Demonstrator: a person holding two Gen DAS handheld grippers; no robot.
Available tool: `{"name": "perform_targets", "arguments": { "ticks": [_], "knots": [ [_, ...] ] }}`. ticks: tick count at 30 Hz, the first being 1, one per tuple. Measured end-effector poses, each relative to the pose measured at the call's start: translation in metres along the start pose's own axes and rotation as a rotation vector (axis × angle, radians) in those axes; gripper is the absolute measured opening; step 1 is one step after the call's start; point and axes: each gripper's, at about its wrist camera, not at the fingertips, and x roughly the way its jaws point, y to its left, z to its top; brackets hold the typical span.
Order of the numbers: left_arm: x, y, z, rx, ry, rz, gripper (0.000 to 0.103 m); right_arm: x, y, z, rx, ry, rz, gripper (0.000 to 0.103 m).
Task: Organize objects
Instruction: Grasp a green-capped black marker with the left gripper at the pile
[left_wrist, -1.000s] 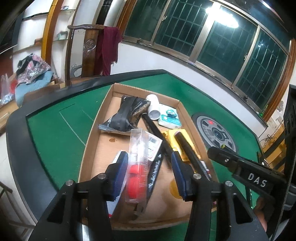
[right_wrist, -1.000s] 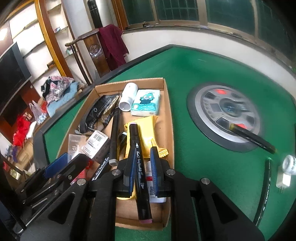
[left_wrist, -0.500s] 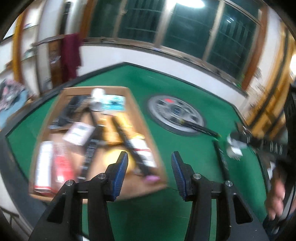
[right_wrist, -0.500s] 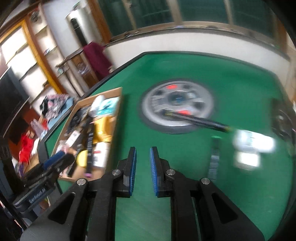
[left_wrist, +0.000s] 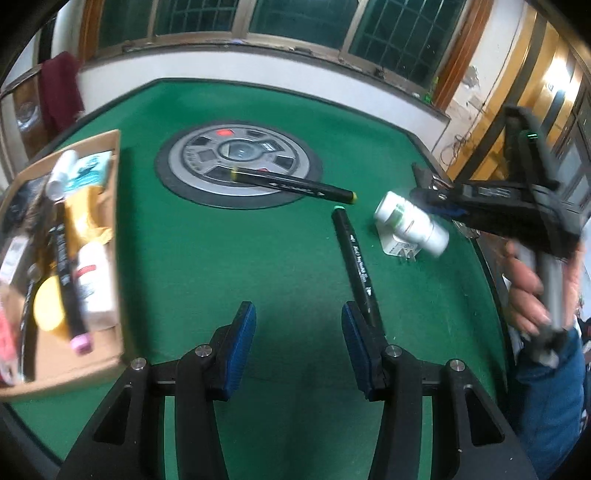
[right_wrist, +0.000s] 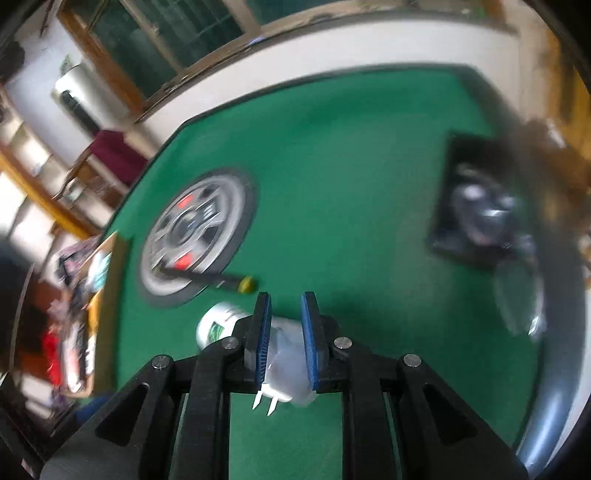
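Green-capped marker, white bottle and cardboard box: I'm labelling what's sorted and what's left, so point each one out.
Green-capped marker (left_wrist: 356, 258), left wrist view, middle of its black barrel.
White bottle (left_wrist: 410, 223), left wrist view, side of its body.
Cardboard box (left_wrist: 117, 206), left wrist view, its right wall.

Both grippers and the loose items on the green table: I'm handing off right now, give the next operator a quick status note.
Left gripper: open, empty, above the felt beside the green-capped marker.
Right gripper: narrowly open over the white plug adapter, not clamped.
Done: cardboard box at left already holds a pink-tipped marker and other items.
Left: adapter, white bottle, green-capped marker, yellow-capped marker lying across the round centre panel.
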Motion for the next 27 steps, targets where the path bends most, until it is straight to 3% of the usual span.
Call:
{"name": "perform_targets", "arguments": {
  "ticks": [3, 9, 13, 15, 17, 18, 19, 20, 21, 27],
  "knots": [
    [0.014, -0.009, 0.010, 0.034, 0.023, 0.003, 0.043, -0.006, 0.016, -0.010, -0.021, 0.073, 0.106, 0.014],
    [0.050, -0.028, 0.023, 0.065, 0.093, 0.018, 0.043, -0.020, 0.018, -0.021, -0.009, 0.018, 0.058, 0.014],
    [0.062, -0.043, 0.032, 0.083, 0.083, 0.038, 0.050, -0.025, 0.014, -0.020, 0.001, -0.005, 0.060, 0.015],
    [0.074, -0.049, 0.037, 0.112, 0.096, 0.093, 0.050, -0.025, 0.017, -0.021, -0.006, -0.001, 0.065, 0.020],
    [0.081, -0.058, 0.040, 0.177, 0.062, 0.199, 0.052, -0.024, 0.020, -0.022, -0.013, 0.006, 0.075, 0.021],
    [0.081, -0.059, 0.040, 0.182, 0.051, 0.208, 0.051, -0.023, 0.023, -0.023, -0.022, 0.011, 0.079, 0.021],
    [0.078, -0.055, 0.039, 0.155, 0.050, 0.185, 0.043, -0.022, 0.027, -0.025, -0.036, 0.019, 0.074, 0.021],
    [0.075, -0.051, 0.038, 0.151, 0.042, 0.197, 0.024, -0.022, 0.030, -0.026, -0.043, 0.023, 0.066, 0.021],
    [0.071, -0.046, 0.037, 0.146, 0.036, 0.214, 0.014, -0.022, 0.032, -0.028, -0.047, 0.027, 0.060, 0.021],
    [0.028, -0.005, 0.006, 0.058, 0.033, 0.167, 0.012, -0.007, 0.048, -0.041, -0.085, 0.086, 0.042, 0.026]
  ]
}}
